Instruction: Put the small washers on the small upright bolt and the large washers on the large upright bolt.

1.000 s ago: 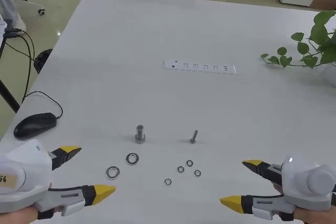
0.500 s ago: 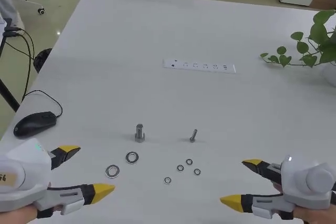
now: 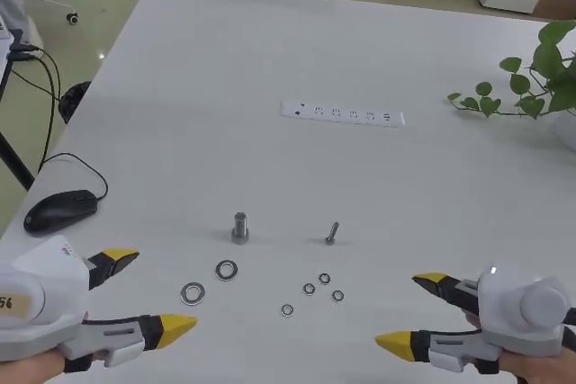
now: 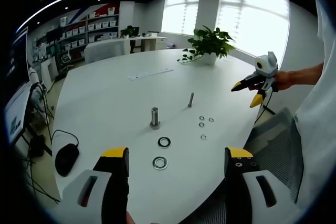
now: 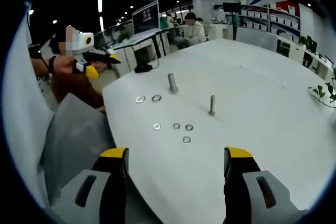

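Nothing placed: large bolt (image 3: 239, 227), small bolt (image 3: 331, 234) bare mid-frame; large washers (image 3: 227, 270), small washers (image 3: 310, 289) loose below. Spread, empty: left gripper (image 3: 164, 290), right gripper (image 3: 397, 310).

The right gripper (image 5: 176, 153) holds its yellow-tipped jaws wide apart over the near edge of the white table (image 5: 252, 77), with nothing between them. Beyond lie four small steel washers (image 5: 176, 126). The small upright steel bolt (image 5: 212, 105) stands behind them to the right, the large upright steel bolt (image 5: 172, 83) farther left, and two large steel washers (image 5: 156, 98) lie just left of it. At far left the left gripper (image 5: 106, 65) hovers past the table's edge, jaws parted.
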Demonstrator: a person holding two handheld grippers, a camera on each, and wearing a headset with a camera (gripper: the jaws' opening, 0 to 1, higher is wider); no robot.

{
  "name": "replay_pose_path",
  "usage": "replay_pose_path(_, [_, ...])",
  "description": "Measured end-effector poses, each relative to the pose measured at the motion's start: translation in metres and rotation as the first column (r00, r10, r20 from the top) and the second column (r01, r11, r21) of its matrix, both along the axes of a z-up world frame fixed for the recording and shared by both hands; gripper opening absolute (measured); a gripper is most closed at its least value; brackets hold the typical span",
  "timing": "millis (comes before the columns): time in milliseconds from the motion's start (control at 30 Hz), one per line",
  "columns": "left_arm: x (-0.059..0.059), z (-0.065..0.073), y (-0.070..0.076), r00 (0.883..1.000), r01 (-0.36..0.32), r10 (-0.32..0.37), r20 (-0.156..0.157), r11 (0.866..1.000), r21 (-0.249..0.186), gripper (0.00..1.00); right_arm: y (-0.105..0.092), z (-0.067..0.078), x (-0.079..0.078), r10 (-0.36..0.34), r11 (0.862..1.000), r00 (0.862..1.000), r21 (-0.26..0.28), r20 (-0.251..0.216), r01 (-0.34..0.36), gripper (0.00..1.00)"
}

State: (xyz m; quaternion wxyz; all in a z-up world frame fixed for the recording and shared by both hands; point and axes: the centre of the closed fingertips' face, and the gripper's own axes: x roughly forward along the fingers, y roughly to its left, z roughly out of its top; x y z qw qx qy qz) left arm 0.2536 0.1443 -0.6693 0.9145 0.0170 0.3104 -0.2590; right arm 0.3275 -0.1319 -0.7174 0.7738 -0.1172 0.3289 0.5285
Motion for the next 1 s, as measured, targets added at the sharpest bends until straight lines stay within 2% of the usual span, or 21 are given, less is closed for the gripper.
replay_pose_path(200, [0.0, 0.0, 0.002, 1.0, -0.008, 0.008, 0.001, 1.0, -0.005, 0.74, 0.004, 0.0, 0.001, 0.009, 1.0, 1.0, -0.004, -0.009, -0.009, 0.74])
replay_pose_path(333, [0.001, 0.001, 0.001, 1.0, -0.012, 0.012, 0.006, 1.0, -0.01, 0.74, 0.006, -0.004, 0.004, 0.02, 0.999, 1.0, -0.026, -0.019, -0.02, 0.69])
replay_pose_path(600, [0.003, -0.001, 0.0, 1.0, -0.016, 0.016, 0.009, 1.0, -0.017, 0.74, 0.014, -0.009, 0.02, 0.022, 0.998, 1.0, -0.056, -0.016, -0.023, 0.65])
replay_pose_path(1000, [0.0, -0.001, 0.003, 0.999, -0.032, 0.032, 0.012, 0.999, -0.02, 0.73, 0.026, -0.018, 0.034, 0.06, 0.994, 0.998, -0.087, -0.02, -0.061, 0.6])
